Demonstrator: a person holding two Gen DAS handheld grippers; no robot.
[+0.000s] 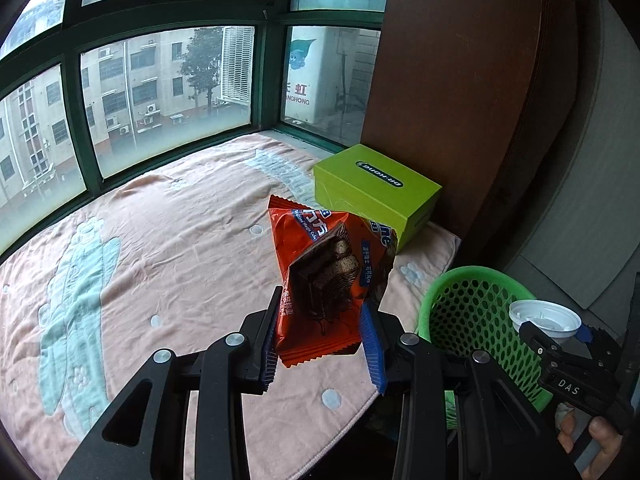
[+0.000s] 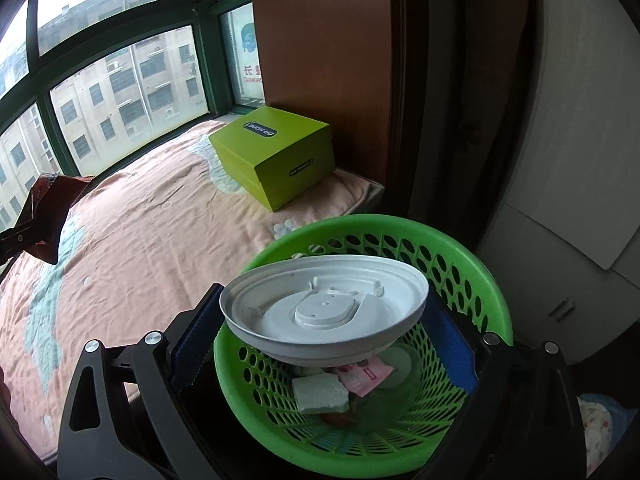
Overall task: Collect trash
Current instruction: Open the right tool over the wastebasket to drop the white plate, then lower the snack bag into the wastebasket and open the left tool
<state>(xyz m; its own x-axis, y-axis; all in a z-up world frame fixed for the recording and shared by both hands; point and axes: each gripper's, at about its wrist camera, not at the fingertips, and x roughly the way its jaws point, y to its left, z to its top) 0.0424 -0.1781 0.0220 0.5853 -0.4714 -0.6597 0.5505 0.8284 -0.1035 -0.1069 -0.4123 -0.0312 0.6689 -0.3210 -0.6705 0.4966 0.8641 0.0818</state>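
Note:
My left gripper (image 1: 322,340) is shut on an orange snack wrapper (image 1: 320,276), which stands upright above the pink blanket (image 1: 160,240). That wrapper (image 2: 44,208) also shows at the left edge of the right wrist view. My right gripper (image 2: 320,336) is shut on a white plastic cup lid (image 2: 324,308), held directly over the green mesh basket (image 2: 472,272). In the left wrist view the lid (image 1: 544,316) and the right gripper (image 1: 556,330) hang above the basket (image 1: 472,308) at the lower right. The basket holds a white foam piece (image 2: 320,394) and a pink wrapper (image 2: 366,374).
A lime green box (image 1: 376,192) sits on the blanket by the brown wooden panel (image 1: 460,80); the box (image 2: 276,152) lies just beyond the basket. Windows with green frames (image 1: 168,12) run along the blanket's far side. A white cabinet (image 2: 580,200) stands to the right.

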